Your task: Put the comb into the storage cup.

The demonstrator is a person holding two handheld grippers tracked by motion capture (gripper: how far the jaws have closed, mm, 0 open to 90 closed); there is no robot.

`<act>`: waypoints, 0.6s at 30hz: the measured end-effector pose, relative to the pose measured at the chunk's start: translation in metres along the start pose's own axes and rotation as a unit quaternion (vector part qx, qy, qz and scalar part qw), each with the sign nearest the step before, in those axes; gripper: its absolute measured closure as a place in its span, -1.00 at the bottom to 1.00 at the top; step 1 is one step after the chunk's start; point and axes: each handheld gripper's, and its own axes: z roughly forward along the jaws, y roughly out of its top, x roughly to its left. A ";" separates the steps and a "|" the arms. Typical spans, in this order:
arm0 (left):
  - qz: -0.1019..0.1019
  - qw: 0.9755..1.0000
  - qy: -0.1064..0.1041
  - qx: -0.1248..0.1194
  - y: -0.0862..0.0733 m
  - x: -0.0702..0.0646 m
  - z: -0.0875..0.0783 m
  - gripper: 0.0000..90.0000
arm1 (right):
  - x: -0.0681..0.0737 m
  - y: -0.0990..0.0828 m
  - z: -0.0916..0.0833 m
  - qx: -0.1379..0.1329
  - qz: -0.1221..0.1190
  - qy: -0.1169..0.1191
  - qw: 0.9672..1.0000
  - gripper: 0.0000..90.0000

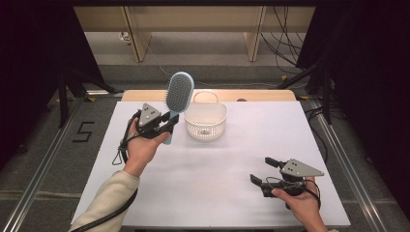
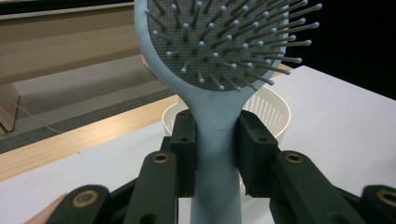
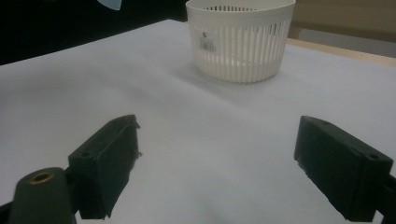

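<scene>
My left claw (image 1: 170,122) is clamped on the light blue hairbrush (image 1: 177,96), its two black jaws pressing the handle from either side just below the neck, as the left gripper view makes plain. I hold the brush raised off the table (image 1: 159,193), near upright and leaning a little to the right in the high view, with its bristled grey pad (image 2: 219,42) facing back toward me. In the high view the end of the handle pokes out below the jaws, and the head stands above the left side of the white slotted basket (image 1: 206,121), with its right edge over the basket's left rim in that picture; whether the two touch I cannot tell from there. In the left gripper view the basket (image 2: 273,109) sits behind the handle, on the white table close to its far wooden edge. It has a thin loop handle at the back and a small label on its wall. My right claw (image 1: 261,171) rests low over the near right part of the table, well apart from the basket, its jaws spread wide with bare white surface between them. Ahead of it the right gripper view shows the basket (image 3: 240,39) standing upright.
</scene>
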 end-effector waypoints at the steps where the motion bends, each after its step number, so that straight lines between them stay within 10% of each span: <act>1: 0.000 1.000 0.001 0.000 0.000 0.000 0.000 0.55 | 0.000 0.000 0.000 0.000 0.000 0.000 1.000 -0.67; 18: 0.002 1.000 -0.006 -0.006 0.006 -0.005 0.004 0.55 | 0.000 0.000 0.000 -0.002 0.001 0.000 1.000 -0.67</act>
